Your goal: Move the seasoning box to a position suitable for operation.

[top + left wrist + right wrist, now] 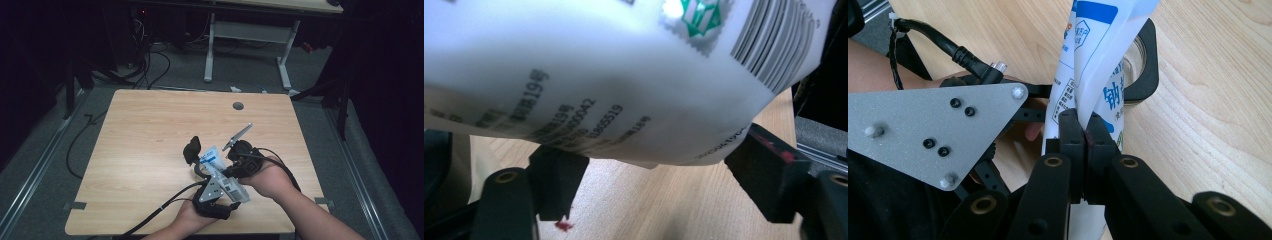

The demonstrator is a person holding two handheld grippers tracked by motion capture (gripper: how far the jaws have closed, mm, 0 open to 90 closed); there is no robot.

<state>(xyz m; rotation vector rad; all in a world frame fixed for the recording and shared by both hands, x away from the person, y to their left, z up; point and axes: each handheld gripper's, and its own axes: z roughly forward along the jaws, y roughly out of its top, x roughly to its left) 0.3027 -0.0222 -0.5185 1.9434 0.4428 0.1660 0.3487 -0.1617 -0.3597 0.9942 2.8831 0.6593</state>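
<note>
Right gripper view shows the right gripper with its black jaws pinched flat together on a fold of the soft white plastic pouch with blue print, so that side has a firm hold. High view places the pouch lifted just above the light wooden table, between the two hands near the table's front edge. Left gripper view has the pouch lying across the left gripper, whose jaws stand wide apart under its lower edge, the pads touching nothing that I can make out. The step in hand looks like passing or stretching the pouch between the two tools; the next move would call for the left jaws to close on the free lower edge while the right keeps its pinch. The pouch is limp and creased, printed with black text, a barcode and a small green mark, and bulges slightly as if partly filled
</note>
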